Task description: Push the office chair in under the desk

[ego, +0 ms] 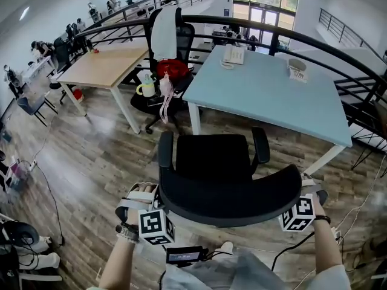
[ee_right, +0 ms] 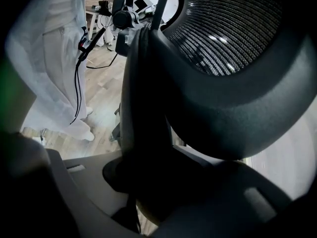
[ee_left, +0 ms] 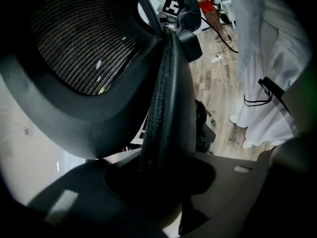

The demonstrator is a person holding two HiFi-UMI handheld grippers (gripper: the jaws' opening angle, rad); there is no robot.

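The head view looks steeply down on the office chair [ego: 211, 162], tabletop [ego: 272, 95] at twelve o'clock. Both gripper views sit close at its backrest [ee_left: 84, 48], facing inward.

The chair [ego: 211, 168] is standing on the floor just before the worktop [ego: 272, 95], seat facing it. The left gripper [ego: 160, 199] is sitting at the backrest's left edge, the right gripper [ego: 300, 192] at its right edge, each gripping the rim between its fingers [ee_left: 64, 202]. Behind, a second chair [ego: 172, 47] is standing left of this worktop, right of another worktop [ego: 109, 62]
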